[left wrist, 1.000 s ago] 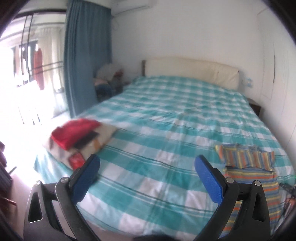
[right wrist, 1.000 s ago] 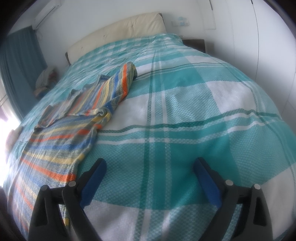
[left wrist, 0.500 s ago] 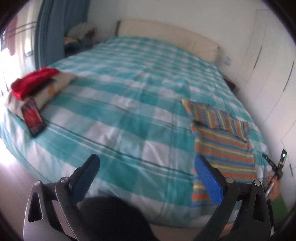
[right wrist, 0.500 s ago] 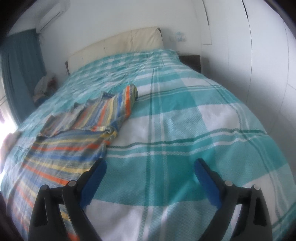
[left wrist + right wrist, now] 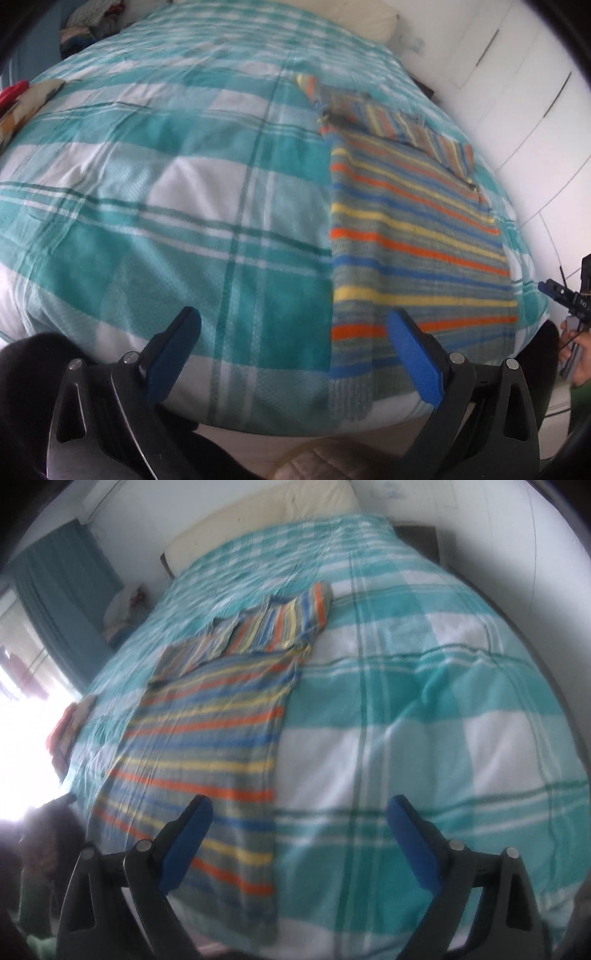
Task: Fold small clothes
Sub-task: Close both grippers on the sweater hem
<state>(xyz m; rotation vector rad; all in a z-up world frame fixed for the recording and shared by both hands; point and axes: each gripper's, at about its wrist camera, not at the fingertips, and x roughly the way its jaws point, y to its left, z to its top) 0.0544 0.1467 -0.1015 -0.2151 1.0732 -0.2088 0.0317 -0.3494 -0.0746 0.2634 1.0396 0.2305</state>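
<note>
- We held the left gripper [image 5: 293, 354] above the foot edge of the bed [image 5: 155, 192], its two blue-padded fingers [image 5: 173, 356] spread wide apart and gripping nothing.
- We held the right gripper [image 5: 299, 843] above the same foot edge, its blue-padded fingers [image 5: 410, 843] likewise spread wide and empty.
- The task's garment, a knitted sweater striped in grey, orange, yellow and blue [image 5: 410, 236], lay flat on the bed's teal-and-white checked cover, toward the bed's right side as the left wrist view showed it.
- The sweater's hem [image 5: 351, 397] hung slightly over the foot edge of the bed, and its upper part pointed toward the head of the bed.
- A sleeve lay folded across the sweater's upper part, its stripes running at an angle to those of the body [image 5: 280, 627].
- In the left wrist view the right-hand finger of the left gripper stood just before the sweater's lower part; we could not tell whether it touched the knit.
- In the right wrist view the sweater [image 5: 207, 746] lay to the left, with the left-hand finger of the right gripper in front of its hem.
- A cream pillow [image 5: 266, 506] lay at the head edge of the bed.
- A small pile with something red [image 5: 14, 99] sat near the bed's left edge, well apart from the sweater.
- A teal curtain [image 5: 59, 602] hung beyond the bed's left side.
</note>
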